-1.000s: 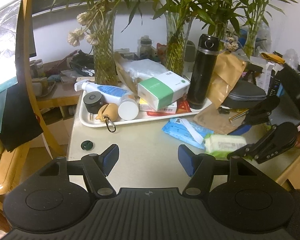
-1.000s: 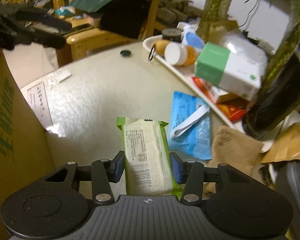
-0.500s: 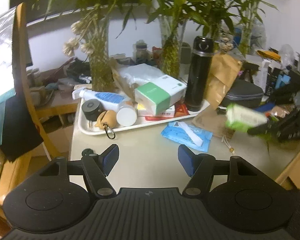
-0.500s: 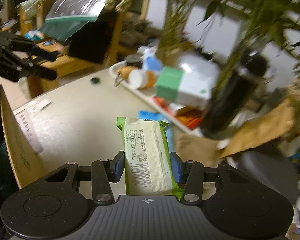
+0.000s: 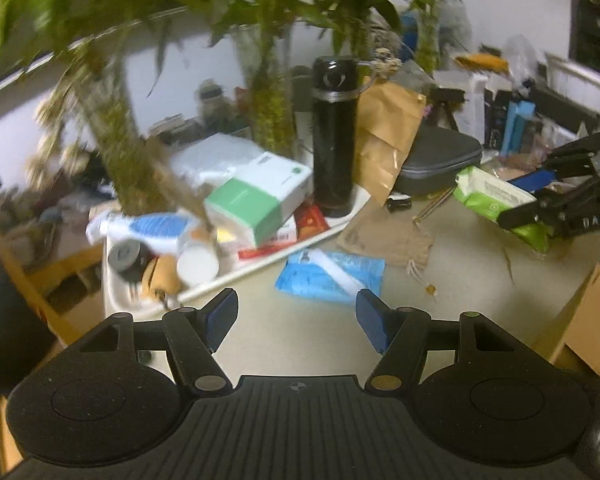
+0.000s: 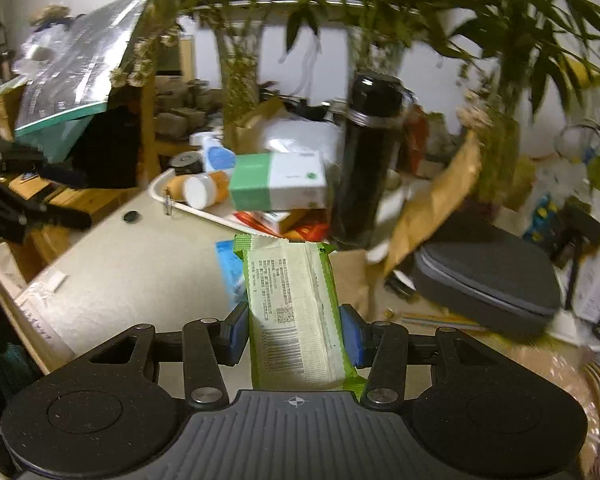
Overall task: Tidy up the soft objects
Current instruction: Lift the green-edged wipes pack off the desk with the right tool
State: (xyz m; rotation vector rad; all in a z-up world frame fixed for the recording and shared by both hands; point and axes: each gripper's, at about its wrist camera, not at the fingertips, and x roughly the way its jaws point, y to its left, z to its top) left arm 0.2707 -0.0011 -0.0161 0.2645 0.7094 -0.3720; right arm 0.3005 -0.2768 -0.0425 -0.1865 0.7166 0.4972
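Counter point(image 5: 308, 340) of pale speckled surface carries everything, crowded at its far side by leafy plants in glass vases point(image 5: 268, 120). White tray point(image 5: 260, 258) sits at the back left, holding a green-and-white box point(image 5: 260, 200), a tall black flask point(image 5: 334, 136) standing upright at the tray's right end, a blue-and-white bottle point(image 5: 148, 230) lying down and a white-capped jar point(image 5: 196, 266). Grey zipped case point(image 5: 440, 160) lies right of the flask, with a brown paper bag point(image 5: 388, 136) leaning between them. Cardboard box point(image 5: 592, 324) shows at the counter's near right edge. Blue soft pack point(image 5: 328, 276) lies flat on the counter just in front of the tray, ahead of the left gripper point(image 5: 296, 318), whose 2 blue pads stand apart with nothing between them. Right gripper point(image 6: 294, 336) is clamped on a green wipes pack point(image 6: 296, 312), its pads pressing the pack's 2 long sides; seen from the left wrist, that pack point(image 5: 496, 200) is held in the air above the counter's right part, clear of the surface
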